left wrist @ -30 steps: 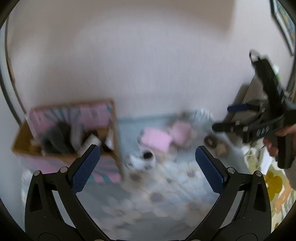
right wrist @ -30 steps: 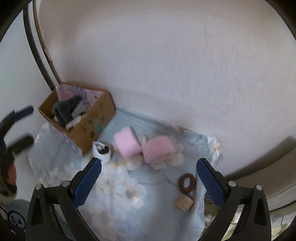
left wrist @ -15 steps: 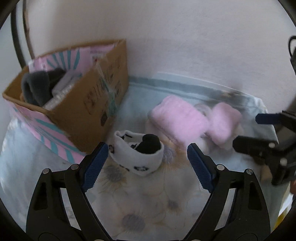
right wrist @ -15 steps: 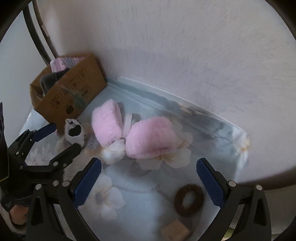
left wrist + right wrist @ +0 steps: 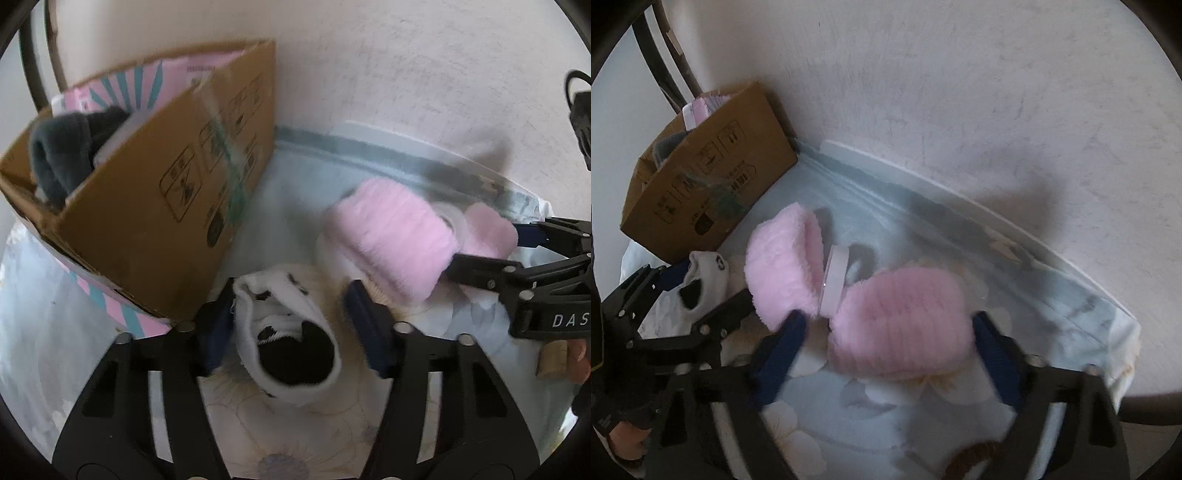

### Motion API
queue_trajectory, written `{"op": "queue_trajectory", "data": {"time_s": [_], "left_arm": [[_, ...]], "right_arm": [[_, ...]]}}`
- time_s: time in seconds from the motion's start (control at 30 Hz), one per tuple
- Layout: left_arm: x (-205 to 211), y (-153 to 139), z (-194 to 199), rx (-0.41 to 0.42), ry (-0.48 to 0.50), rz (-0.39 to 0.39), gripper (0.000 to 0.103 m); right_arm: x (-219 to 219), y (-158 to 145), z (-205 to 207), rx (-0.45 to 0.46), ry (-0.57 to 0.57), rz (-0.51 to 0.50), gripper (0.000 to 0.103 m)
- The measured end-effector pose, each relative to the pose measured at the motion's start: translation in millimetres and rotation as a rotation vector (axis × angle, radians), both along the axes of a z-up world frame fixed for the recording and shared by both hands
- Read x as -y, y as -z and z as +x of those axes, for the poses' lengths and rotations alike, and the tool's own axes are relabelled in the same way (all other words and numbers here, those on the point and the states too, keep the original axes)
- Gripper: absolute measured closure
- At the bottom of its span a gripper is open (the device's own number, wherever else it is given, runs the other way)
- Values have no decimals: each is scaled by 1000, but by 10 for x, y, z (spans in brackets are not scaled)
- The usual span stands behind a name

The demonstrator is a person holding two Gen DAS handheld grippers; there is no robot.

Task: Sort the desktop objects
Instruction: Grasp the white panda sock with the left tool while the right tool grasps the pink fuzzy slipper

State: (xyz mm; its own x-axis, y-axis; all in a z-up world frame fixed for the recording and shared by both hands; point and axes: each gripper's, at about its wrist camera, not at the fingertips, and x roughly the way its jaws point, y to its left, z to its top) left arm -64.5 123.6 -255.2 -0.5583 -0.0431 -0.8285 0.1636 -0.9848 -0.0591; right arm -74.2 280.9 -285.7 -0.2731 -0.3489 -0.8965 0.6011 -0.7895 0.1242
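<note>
A white rolled sock with black patches point(image 5: 291, 343) lies on the floral cloth point(image 5: 110, 369). My left gripper point(image 5: 291, 325) is open with its fingers either side of the sock; it also shows in the right wrist view point(image 5: 705, 280). Fluffy pink earmuffs point(image 5: 897, 317) lie to the right: two pink pads joined by a white band point(image 5: 834, 280). My right gripper point(image 5: 886, 358) is open, its fingers straddling the nearer pink pad. It shows in the left wrist view point(image 5: 487, 251) at the far pad point(image 5: 487, 229).
An open cardboard box point(image 5: 155, 192) with dark grey fabric point(image 5: 62, 147) inside stands at the left against the white wall. A small tan block point(image 5: 554, 354) and a brown hair tie point(image 5: 975, 458) lie on the cloth's near right side.
Both grippers have moved forward and down. The left now straddles the sock and the right now straddles a pink earmuff pad. Both jaws have narrowed.
</note>
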Motion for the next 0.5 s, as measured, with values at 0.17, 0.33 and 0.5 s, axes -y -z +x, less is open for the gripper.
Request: {"op": "queue_trajectory", "data": {"time_s": [0.17, 0.33, 0.5], "left_arm": [[44, -6, 10, -3, 36, -7, 68], [60, -14, 38, 6, 53, 6, 70], [62, -32, 62, 15, 73, 21, 73]], "right_arm": [[-42, -20, 18, -4, -3, -8, 34], [-110, -41, 53, -14, -4, 0, 48], [-184, -137, 96, -42, 10, -1, 72]]}}
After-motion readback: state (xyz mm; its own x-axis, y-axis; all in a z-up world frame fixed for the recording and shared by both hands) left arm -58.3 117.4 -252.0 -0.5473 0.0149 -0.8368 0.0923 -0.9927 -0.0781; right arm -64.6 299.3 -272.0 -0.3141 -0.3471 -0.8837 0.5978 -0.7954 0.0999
